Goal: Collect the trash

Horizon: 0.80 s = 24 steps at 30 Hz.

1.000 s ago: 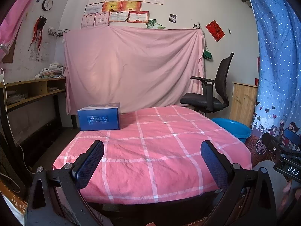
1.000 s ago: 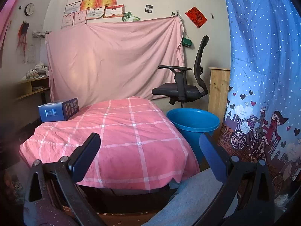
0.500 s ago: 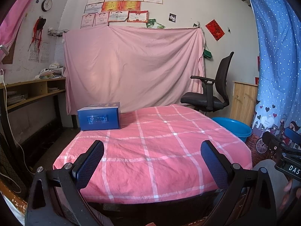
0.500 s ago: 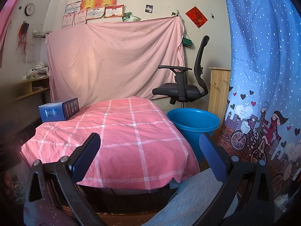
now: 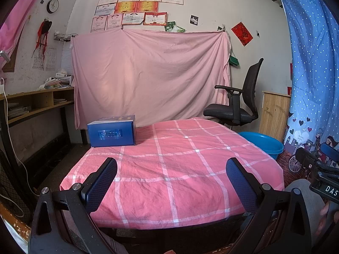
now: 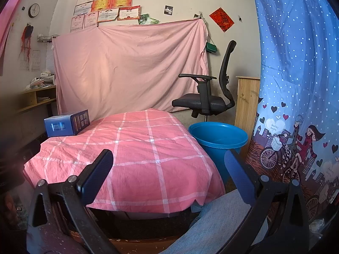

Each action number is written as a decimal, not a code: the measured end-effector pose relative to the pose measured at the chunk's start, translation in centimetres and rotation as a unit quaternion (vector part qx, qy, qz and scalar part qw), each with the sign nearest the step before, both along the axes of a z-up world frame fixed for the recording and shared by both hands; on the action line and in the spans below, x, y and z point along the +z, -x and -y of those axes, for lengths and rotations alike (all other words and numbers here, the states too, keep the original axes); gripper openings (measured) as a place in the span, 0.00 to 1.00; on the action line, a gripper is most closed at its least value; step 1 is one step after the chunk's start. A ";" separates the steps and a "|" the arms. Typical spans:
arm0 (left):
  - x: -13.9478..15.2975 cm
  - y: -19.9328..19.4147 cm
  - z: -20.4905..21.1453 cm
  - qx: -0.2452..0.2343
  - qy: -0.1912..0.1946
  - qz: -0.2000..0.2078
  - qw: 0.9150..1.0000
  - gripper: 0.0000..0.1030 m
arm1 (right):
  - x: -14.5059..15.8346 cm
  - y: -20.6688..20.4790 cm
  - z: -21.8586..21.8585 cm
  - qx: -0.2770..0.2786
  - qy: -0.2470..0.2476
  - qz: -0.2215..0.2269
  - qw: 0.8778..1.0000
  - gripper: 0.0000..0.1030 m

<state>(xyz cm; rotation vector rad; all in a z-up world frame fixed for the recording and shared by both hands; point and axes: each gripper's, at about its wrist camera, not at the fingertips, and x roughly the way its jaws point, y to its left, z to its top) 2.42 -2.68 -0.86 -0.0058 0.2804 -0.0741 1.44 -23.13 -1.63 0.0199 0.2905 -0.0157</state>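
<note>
A blue cardboard box [image 5: 111, 131] lies at the far left corner of a table covered in a pink checked cloth [image 5: 180, 169]; it also shows in the right wrist view [image 6: 66, 123]. A blue plastic bin [image 6: 218, 139] stands on the floor to the right of the table, also seen in the left wrist view [image 5: 262, 144]. My left gripper [image 5: 171, 182] is open and empty, held before the table's near edge. My right gripper [image 6: 169, 175] is open and empty, near the table's front right corner.
A black office chair [image 6: 207, 97] stands behind the bin by a wooden cabinet [image 6: 245, 101]. A pink sheet [image 5: 148, 76] hangs behind the table. A blue dotted curtain [image 6: 296, 84] hangs at the right. A shelf desk [image 5: 36, 103] runs along the left wall.
</note>
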 end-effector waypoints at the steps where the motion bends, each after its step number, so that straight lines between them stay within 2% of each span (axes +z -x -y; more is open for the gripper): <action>1: 0.0 0.0 0.0 0.000 0.000 0.001 1.000 0.98 | 0.0 0.0 0.0 0.000 0.000 0.000 1.000 1.00; 24: -0.2 0.2 0.3 -0.001 -0.001 0.001 1.000 0.98 | 0.0 0.0 0.0 0.000 0.000 0.000 1.000 1.00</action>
